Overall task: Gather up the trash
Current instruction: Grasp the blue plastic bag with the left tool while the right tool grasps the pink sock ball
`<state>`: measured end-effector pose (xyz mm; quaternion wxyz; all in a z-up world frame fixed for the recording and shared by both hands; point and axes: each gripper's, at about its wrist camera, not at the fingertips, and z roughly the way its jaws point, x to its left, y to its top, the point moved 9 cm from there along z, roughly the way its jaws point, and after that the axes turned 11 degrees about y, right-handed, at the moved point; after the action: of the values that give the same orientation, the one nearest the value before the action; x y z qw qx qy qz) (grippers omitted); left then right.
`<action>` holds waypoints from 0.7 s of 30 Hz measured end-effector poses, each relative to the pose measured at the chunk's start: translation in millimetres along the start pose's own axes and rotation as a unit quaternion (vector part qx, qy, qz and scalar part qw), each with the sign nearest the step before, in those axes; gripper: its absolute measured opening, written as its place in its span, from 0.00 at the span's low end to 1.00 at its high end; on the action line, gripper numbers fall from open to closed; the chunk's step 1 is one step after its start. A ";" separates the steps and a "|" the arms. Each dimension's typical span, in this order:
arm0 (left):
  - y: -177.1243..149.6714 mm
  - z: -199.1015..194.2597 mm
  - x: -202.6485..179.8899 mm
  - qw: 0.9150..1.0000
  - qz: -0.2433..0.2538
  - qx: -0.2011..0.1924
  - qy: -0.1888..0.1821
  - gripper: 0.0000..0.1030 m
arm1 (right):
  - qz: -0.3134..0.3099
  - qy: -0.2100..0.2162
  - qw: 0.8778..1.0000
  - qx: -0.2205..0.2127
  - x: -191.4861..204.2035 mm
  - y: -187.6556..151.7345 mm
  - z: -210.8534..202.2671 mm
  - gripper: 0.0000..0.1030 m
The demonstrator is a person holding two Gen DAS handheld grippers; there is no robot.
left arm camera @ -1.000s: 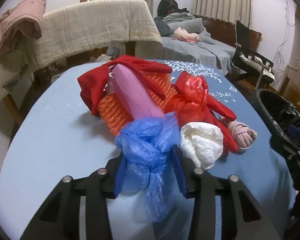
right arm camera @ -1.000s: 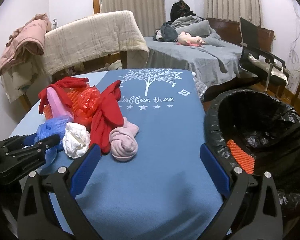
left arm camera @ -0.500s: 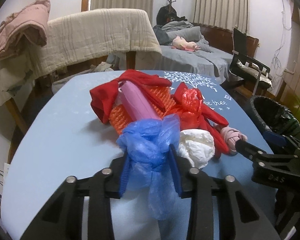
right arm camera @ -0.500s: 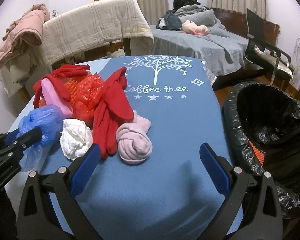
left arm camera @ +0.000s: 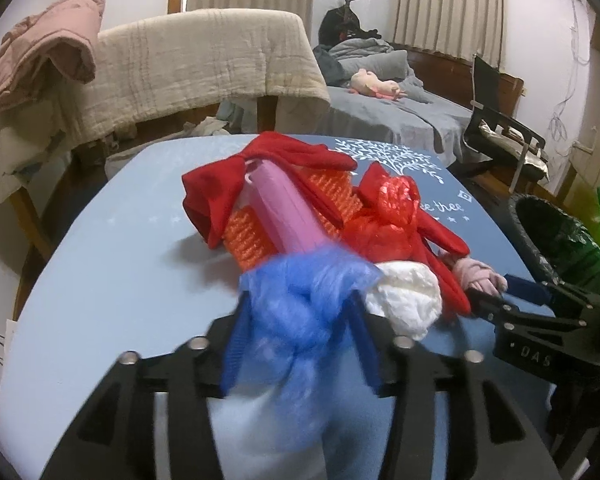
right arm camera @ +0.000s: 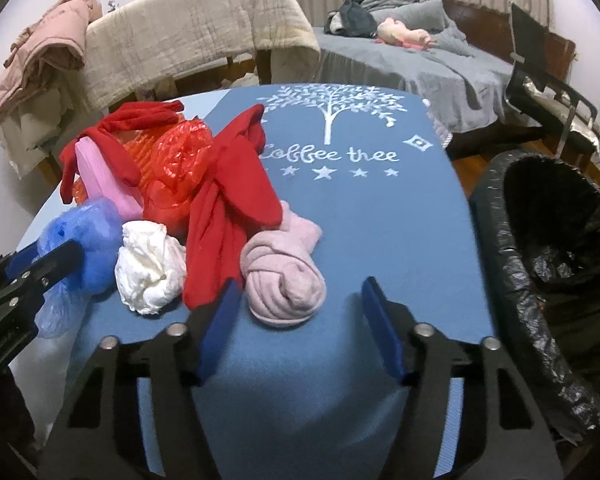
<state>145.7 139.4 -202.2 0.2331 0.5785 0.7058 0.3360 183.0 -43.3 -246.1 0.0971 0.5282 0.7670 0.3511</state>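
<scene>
My left gripper is shut on a knotted blue plastic bag, which also shows at the left of the right wrist view. Beside it lie a crumpled white bag, a red plastic bag, red cloth, a pink tube and orange mesh. My right gripper is open, its fingers either side of a knotted pink sock just ahead. A black-lined trash bin stands at the table's right edge.
The blue table cover carries a white tree print. Behind stand a chair draped with a beige blanket, a grey bed and a black chair at the right.
My right gripper has moved forward and left toward the pink sock and narrowed its opening. My left gripper keeps its hold on the blue bag, which has lifted slightly.
</scene>
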 end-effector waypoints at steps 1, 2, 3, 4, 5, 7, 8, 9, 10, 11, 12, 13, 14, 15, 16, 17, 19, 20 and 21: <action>1.4 2.0 -0.2 1.000 -0.002 0.001 0.000 0.56 | -0.001 0.004 1.000 0.002 1.4 0.2 1.7 0.50; 2.1 3.9 -1.0 1.000 -0.004 0.003 -0.002 0.59 | -0.002 0.009 1.000 0.004 2.6 0.3 3.2 0.40; 3.0 6.7 -2.1 1.000 -0.005 0.007 -0.003 0.60 | -0.003 0.015 1.000 0.006 4.3 0.5 4.5 0.36; 3.0 8.3 -2.8 1.000 -0.005 0.008 -0.004 0.60 | -0.004 0.020 1.000 0.007 5.7 0.5 5.3 0.36; 2.9 10.6 -3.2 1.000 -0.005 0.011 -0.005 0.60 | -0.005 0.020 1.000 0.006 6.1 0.9 4.9 0.34; 0.3 13.7 -5.2 1.000 -0.006 0.018 -0.011 0.58 | -0.003 0.024 1.000 0.002 6.4 1.2 3.4 0.34; -1.2 13.9 -5.6 1.000 -0.005 0.019 -0.012 0.51 | -0.001 0.024 1.000 -0.001 5.5 1.5 1.6 0.34; -3.1 13.8 -6.5 1.000 -0.004 0.020 -0.012 0.49 | 0.002 0.022 1.000 -0.005 4.2 1.9 -0.6 0.34; -3.6 13.0 -6.6 1.000 -0.003 0.018 -0.011 0.46 | 0.004 0.022 1.000 -0.008 3.4 2.0 -2.2 0.34; -3.7 11.4 -6.5 1.000 -0.002 0.014 -0.010 0.42 | 0.005 0.021 1.000 -0.012 2.8 1.8 -4.7 0.34; -3.7 10.3 -6.8 1.000 -0.002 0.012 -0.009 0.40 | 0.006 0.020 1.000 -0.014 2.8 1.4 -6.6 0.34; -3.9 8.3 -7.0 1.000 -0.002 0.008 -0.006 0.34 | 0.006 0.020 1.000 -0.016 2.9 0.8 -8.9 0.34; -4.2 7.2 -6.2 1.000 -0.002 0.007 -0.003 0.24 | 0.006 0.019 1.000 -0.018 3.1 0.2 -10.9 0.34; -5.1 6.6 -5.5 1.000 -0.002 0.008 -0.004 0.23 | 0.005 0.018 1.000 -0.020 3.0 -0.9 -13.4 0.34; -6.4 5.8 -4.7 1.000 -0.005 0.009 -0.006 0.22 | 0.004 0.016 1.000 -0.021 3.2 -1.9 -15.7 0.34; -7.1 4.5 -3.9 1.000 -0.005 0.009 -0.007 0.21 | 0.003 0.016 1.000 -0.022 3.1 -3.0 -18.5 0.34; -8.3 -0.1 -1.9 1.000 -0.007 0.007 -0.008 0.19 | 0.003 0.014 1.000 -0.024 2.6 -6.1 -23.1 0.34; -8.7 -1.9 -0.5 1.000 -0.008 0.006 -0.009 0.19 | 0.004 0.014 1.000 -0.025 1.7 -8.0 -26.1 0.34; -10.0 -5.4 0.5 1.000 -0.009 0.005 -0.011 0.18 | 0.005 0.013 1.000 -0.026 0.6 -9.5 -28.4 0.34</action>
<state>135.1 137.7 -206.0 0.2408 0.5769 0.7102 0.3238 160.9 -57.1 -231.3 0.0993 0.5249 0.7559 0.3784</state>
